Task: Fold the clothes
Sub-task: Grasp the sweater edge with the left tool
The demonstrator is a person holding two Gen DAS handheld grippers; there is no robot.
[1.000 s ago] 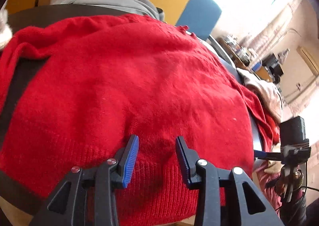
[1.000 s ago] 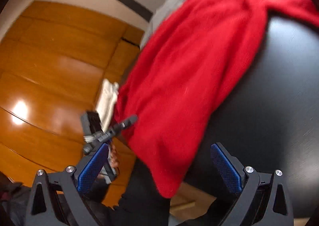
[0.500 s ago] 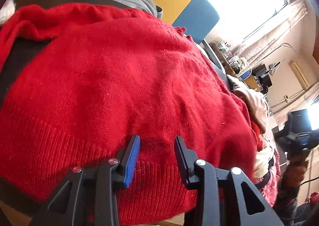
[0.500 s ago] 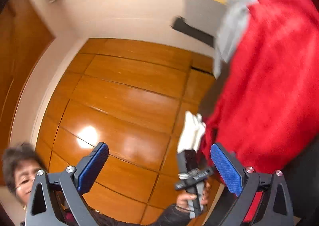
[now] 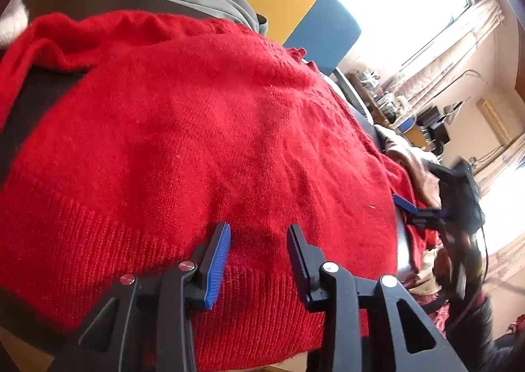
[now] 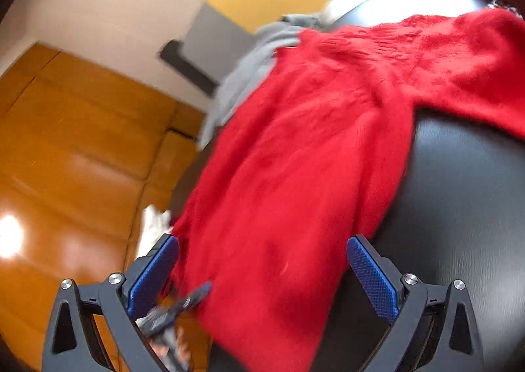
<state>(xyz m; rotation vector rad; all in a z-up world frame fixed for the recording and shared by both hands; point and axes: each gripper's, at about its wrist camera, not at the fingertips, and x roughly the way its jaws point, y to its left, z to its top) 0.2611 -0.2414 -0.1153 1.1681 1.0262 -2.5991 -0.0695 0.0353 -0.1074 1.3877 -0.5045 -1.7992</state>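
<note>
A red sweater point(image 5: 203, 142) lies spread over a dark table point(image 6: 459, 207), covering most of it; its ribbed hem hangs at the table's near edge, and one sleeve point(image 5: 55, 43) is bunched at the sweater's far left corner, with a strip of bare tabletop beside it.

The left gripper point(image 5: 257, 240) sits low over the hem, pointing down at the knit; its blue-padded fingers point(image 5: 218, 257) stand part-way apart with only flat fabric beneath the gap, and nothing is pinched between them.

The right gripper point(image 6: 262, 260) hovers over the sweater's side edge, fingers spread wide and holding nothing; seen from the left wrist it is a blurred dark shape point(image 5: 452, 204) off the sweater's right edge, so its state there cannot be read.

Beyond the sweater's far edge lies a grey garment point(image 5: 197, 1), partly under the red knit; behind it stand yellow point(image 5: 279, 1) and blue panels point(image 5: 328, 33). To the sweater's right a beige cloth point(image 5: 410, 158) is heaped at the table edge, close to the right gripper. On the sweater's left side, in the right wrist view, a white cloth point(image 6: 154, 227) hangs just by the edge above an orange wood floor point(image 6: 82, 158). That view is motion-blurred.
</note>
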